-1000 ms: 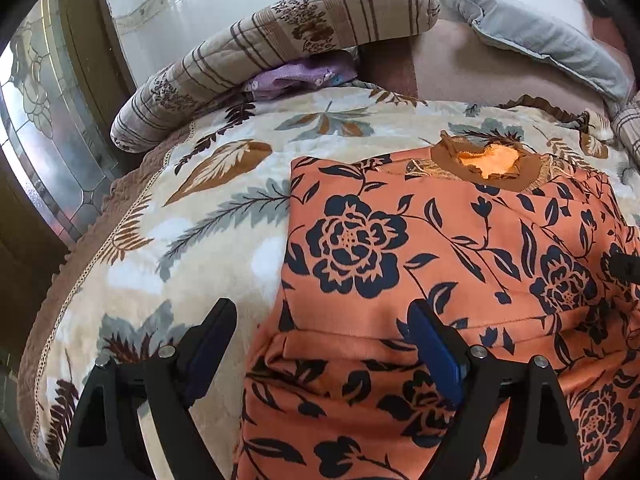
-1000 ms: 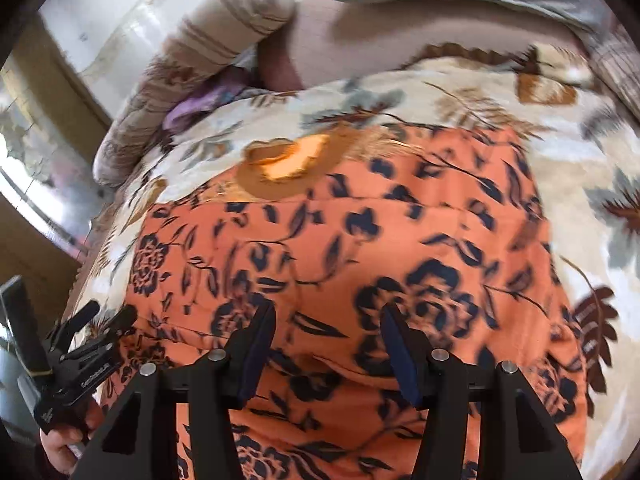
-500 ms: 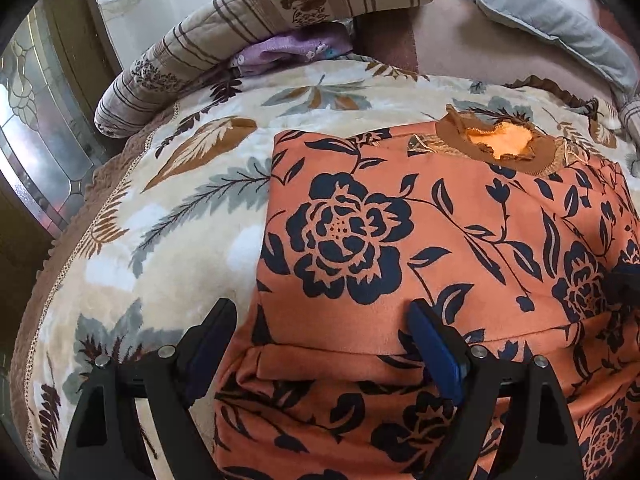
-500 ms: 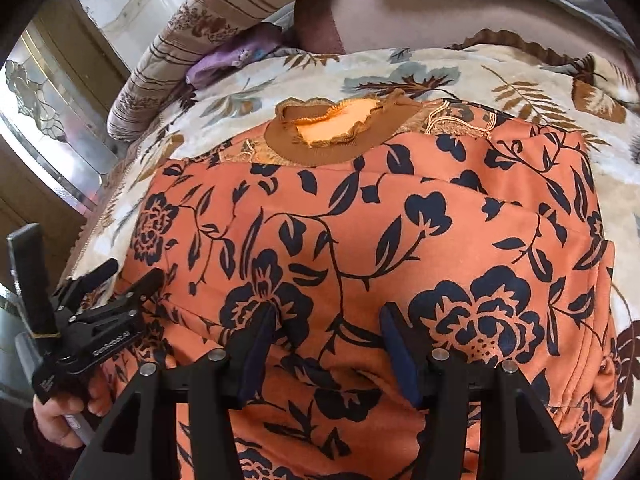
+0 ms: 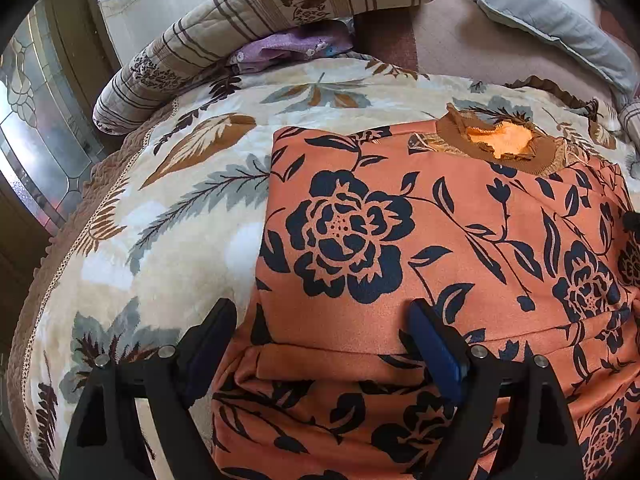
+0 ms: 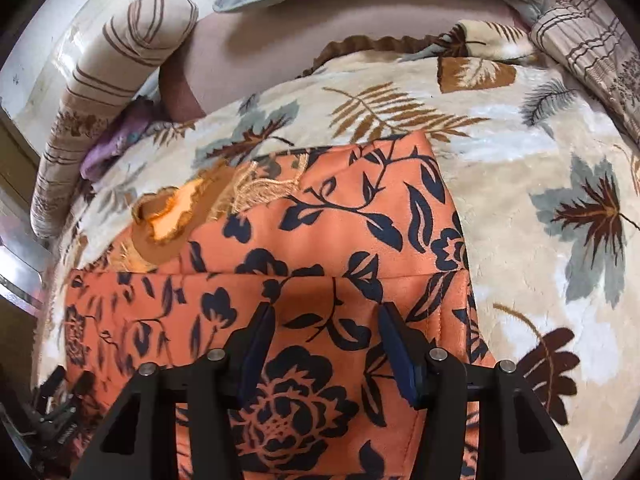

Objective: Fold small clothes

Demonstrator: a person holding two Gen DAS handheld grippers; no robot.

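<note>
Evidently, the orange floral garment (image 5: 400, 240) is being kept flat on the leaf-patterned blanket (image 5: 180, 200) while the left gripper (image 5: 320, 344) and right gripper (image 6: 324, 344) are being held open-jawed above its folded edges, gripping nothing, seemingly for the next fold.

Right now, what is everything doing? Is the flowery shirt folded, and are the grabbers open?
Orange floral top: lying flat on the blanket, partly folded, neck opening facing up.
Left hand-held gripper: open, over the top's left edge, gripping nothing.
Right hand-held gripper: open, above the top near its right edge, gripping nothing.
Leaf-print blanket: spread flat under the top.
Striped bolster: lying along the blanket's far edge.
</note>
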